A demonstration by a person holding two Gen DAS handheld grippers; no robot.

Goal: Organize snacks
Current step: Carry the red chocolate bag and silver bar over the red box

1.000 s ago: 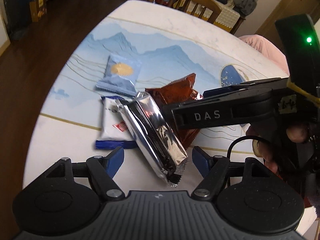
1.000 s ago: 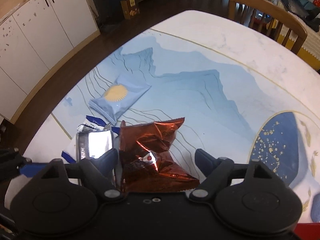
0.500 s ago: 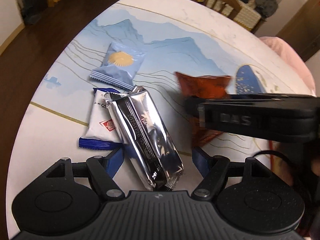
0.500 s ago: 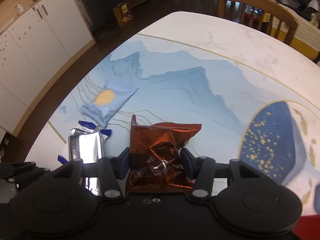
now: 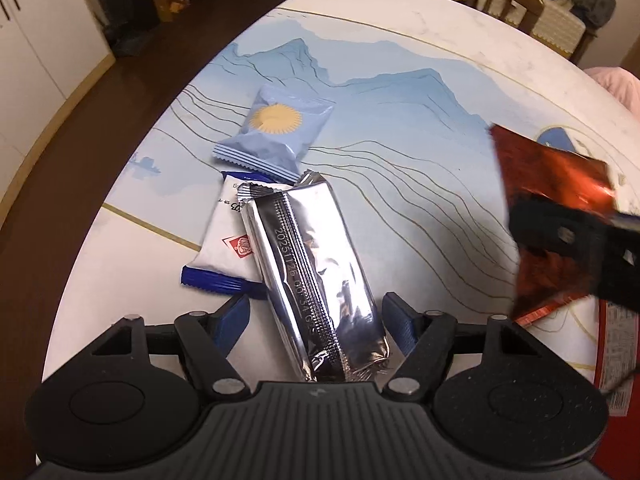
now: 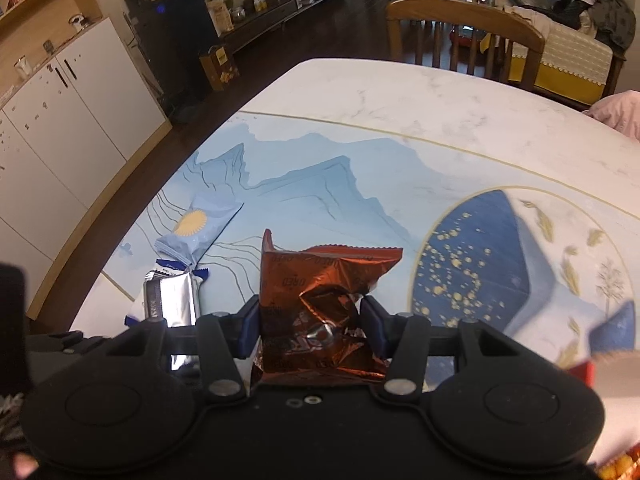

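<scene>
My right gripper (image 6: pixel 310 326) is shut on a red-brown foil snack packet (image 6: pixel 320 300) and holds it above the table; the packet also shows in the left wrist view (image 5: pixel 552 208) at the right, blurred. My left gripper (image 5: pixel 316 320) is open, its fingers on either side of a silver foil bar (image 5: pixel 316 276) that lies on the table. The bar rests partly on a white and blue packet (image 5: pixel 224 240). A light blue packet with a sun (image 5: pixel 276 132) lies just beyond them. The silver bar (image 6: pixel 172 300) and sun packet (image 6: pixel 198 226) show left in the right wrist view.
The round table (image 6: pixel 400 120) has a blue mountain pattern and a white marble rim. A dark blue dish-shaped object (image 6: pixel 480 264) sits at the right. A wooden chair (image 6: pixel 460 40) stands at the far side. A red box (image 5: pixel 616 360) lies at the lower right.
My right gripper closed on the red-brown packet and lifted it up and to the right, away from the pile. My left gripper stays open around the silver bar.
</scene>
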